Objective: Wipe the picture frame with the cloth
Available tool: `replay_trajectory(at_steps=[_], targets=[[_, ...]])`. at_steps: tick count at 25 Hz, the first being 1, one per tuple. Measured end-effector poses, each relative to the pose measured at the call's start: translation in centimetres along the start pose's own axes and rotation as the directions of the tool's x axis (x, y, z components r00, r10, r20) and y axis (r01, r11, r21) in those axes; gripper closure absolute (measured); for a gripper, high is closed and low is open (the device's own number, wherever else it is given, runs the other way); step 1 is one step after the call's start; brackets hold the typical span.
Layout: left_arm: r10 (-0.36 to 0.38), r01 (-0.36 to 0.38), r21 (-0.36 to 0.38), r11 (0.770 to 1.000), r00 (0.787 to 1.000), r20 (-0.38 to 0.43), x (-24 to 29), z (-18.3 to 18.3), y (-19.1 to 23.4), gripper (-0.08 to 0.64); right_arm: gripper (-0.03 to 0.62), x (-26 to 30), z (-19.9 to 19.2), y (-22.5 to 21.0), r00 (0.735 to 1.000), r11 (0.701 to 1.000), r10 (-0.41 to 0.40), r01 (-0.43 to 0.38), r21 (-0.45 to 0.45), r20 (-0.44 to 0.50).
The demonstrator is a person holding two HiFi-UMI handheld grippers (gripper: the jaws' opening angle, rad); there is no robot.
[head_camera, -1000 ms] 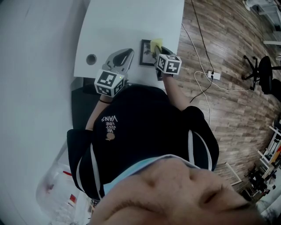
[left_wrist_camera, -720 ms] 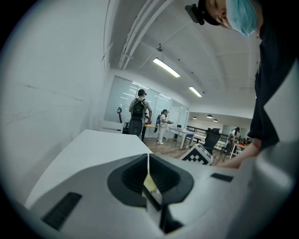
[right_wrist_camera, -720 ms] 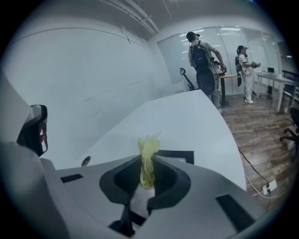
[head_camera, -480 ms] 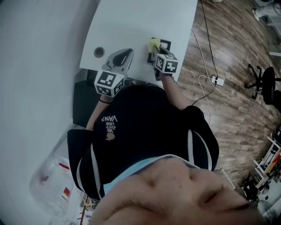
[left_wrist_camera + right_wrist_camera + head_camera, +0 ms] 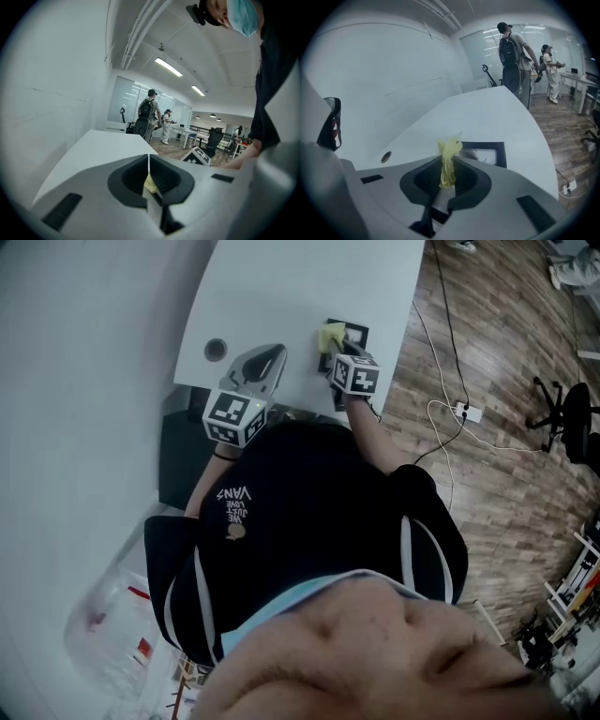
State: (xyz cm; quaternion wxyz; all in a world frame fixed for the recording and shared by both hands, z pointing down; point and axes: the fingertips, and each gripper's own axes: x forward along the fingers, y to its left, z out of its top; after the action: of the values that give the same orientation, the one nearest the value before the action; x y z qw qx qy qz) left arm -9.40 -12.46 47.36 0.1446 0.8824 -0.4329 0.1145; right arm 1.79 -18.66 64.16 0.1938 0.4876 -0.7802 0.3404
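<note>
Head view: white tabletop (image 5: 281,287) w/ a round cable hole (image 5: 216,349) near its left edge; wood floor (image 5: 487,334) to the right, w/ a power strip (image 5: 466,412) on a trailing cable and an office chair (image 5: 574,418) further out. Picture frame (image 5: 349,337) lies flat near the tabletop's right edge, close to the near edge by the person's black shirt (image 5: 300,521). Yellow cloth (image 5: 330,334) sits at the frame's left side. Right gripper (image 5: 330,351) reaches in from the near edge, marker cube up, tips at the cloth. Left gripper (image 5: 274,352) is at the near edge btwn hole and frame, apart from both, pointing toward the far edge. Left gripper view: fingers (image 5: 136,164) together, only a thin seam btwn them w/ a pale sliver low in it, can't tell what; beyond them bare tabletop, the other gripper's cube at right, an open office w/ ceiling strip lights (image 5: 168,67) and people (image 5: 149,115) standing far off. Right gripper view: fingers (image 5: 466,171) clamped on the bunched cloth, a tuft sticking up past the tips; frame just beyond, dark border, pale picture, tuft overlapping its near-left corner; contact can't be told. Hole at left, white wall behind, two people by desks at right.
</note>
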Motion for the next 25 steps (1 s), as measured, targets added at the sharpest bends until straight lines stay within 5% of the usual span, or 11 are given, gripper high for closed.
replay_trajectory(at_steps=[25], targets=[[-0.127, 0.127, 0.024, 0.992, 0.992, -0.014, 3.7, 0.4, -4.1, 0.541, 0.546, -4.3, -1.0, -7.3, 0.991, 0.989, -0.135, 0.133, 0.063, 0.022]])
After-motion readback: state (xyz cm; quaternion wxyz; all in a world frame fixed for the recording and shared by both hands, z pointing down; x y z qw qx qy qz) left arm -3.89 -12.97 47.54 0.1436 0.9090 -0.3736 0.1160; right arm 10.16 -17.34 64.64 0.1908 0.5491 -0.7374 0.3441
